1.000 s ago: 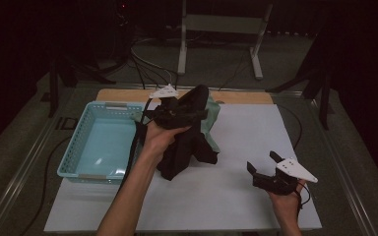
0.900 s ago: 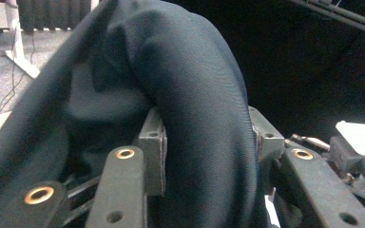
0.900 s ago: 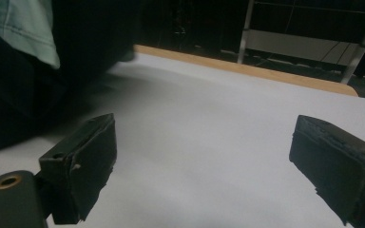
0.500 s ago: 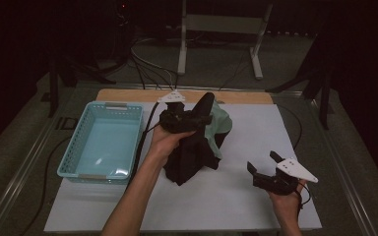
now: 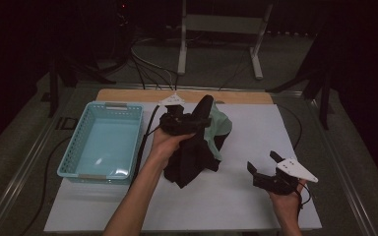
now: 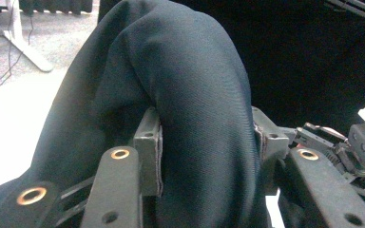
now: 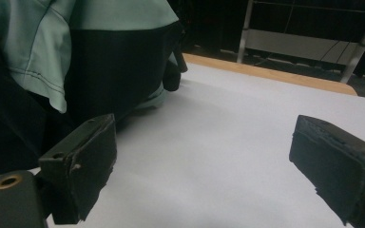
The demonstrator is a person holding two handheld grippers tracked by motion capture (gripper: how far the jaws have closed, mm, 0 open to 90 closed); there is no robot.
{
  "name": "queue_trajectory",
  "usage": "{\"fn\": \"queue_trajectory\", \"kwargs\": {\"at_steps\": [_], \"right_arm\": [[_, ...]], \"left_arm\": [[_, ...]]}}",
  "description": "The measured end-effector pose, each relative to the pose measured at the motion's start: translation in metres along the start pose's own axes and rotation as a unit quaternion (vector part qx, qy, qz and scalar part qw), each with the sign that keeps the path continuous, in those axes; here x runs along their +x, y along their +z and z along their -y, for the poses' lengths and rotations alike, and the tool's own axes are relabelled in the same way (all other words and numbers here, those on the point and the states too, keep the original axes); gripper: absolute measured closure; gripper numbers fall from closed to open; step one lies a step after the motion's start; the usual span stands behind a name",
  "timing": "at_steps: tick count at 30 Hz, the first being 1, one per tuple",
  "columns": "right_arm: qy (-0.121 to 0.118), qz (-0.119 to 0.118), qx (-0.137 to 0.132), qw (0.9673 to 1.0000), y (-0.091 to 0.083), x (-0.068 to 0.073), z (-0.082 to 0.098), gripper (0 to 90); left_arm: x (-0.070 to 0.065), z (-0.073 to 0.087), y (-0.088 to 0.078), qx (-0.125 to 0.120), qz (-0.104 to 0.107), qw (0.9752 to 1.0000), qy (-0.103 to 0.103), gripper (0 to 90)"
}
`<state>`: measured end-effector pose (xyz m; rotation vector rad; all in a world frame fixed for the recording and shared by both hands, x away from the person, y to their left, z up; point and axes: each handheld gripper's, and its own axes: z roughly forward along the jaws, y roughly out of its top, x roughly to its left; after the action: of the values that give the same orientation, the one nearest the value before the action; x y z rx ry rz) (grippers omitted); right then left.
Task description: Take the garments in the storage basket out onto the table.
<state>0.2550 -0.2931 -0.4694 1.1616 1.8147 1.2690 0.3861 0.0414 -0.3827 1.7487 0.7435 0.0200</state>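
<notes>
Two tongs at work: left tongs (image 5: 187, 119) clamp dark trousers (image 5: 192, 157), right tongs (image 5: 266, 169) gape idle beside; the heavy fold may slip free.

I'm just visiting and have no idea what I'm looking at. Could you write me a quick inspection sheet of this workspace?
Surface: white table top, wooden strip along the far edge.
Job's things: dark garment with mint-green panels, part lifted; empty turquoise basket beside it.
Clutter: nothing seen.
Grippers: left gripper shut on a fold of the garment; right gripper open, empty, near the table's right front.
Cables: black cable trailing from the left gripper; more on the floor.
Surroundings: dark room, metal stand behind.
</notes>
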Motion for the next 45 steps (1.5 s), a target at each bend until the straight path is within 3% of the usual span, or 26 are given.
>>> {"fn": "queue_trajectory", "kwargs": {"at_steps": [23,28,31,32,33,34,38,39,40,42,45], "right_arm": [[-0.001,0.0,0.004,1.0,0.001,0.0,0.0,8.6],[0.002,0.002,0.004,1.0,0.001,0.0,0.001,8.6],[0.002,0.003,0.004,1.0,0.001,0.0,0.0,8.6],[0.002,0.003,0.004,1.0,0.001,0.0,0.0,8.6],[0.002,0.003,0.004,1.0,0.001,0.0,0.001,8.6],[0.002,0.003,0.004,1.0,0.001,0.0,0.001,8.6],[0.002,0.004,0.005,1.0,0.001,0.0,0.001,8.6],[0.002,0.004,0.005,1.0,0.001,0.0,0.001,8.6],[0.003,0.005,0.006,1.0,0.001,0.0,0.001,8.6],[0.003,0.005,0.006,1.0,0.001,0.0,0.001,8.6],[0.003,0.005,0.006,1.0,0.001,0.0,0.001,8.6]], "left_arm": [[0.01,0.014,0.007,0.022,0.012,0.9995,-0.019,44.0],[0.012,0.02,0.011,0.032,-0.007,0.9992,-0.02,37.3],[0.014,0.024,0.014,0.053,-0.038,0.9976,-0.024,30.4],[0.014,0.024,0.014,0.053,-0.038,0.9976,-0.024,27.2],[0.014,0.026,0.015,0.058,-0.057,0.9964,-0.023,27.2],[0.014,0.026,0.014,0.055,-0.063,0.9962,-0.024,21.9],[0.016,0.026,0.012,0.049,-0.076,0.9954,-0.03,14.3],[0.018,0.026,0.01,0.047,-0.089,0.9944,-0.034,14.3],[0.019,0.027,0.01,0.047,-0.089,0.9942,-0.038,6.5],[0.021,0.028,0.008,0.046,-0.085,0.9943,-0.044,0.7],[0.024,0.03,0.004,0.036,-0.086,0.9945,-0.047,0.0]]}}
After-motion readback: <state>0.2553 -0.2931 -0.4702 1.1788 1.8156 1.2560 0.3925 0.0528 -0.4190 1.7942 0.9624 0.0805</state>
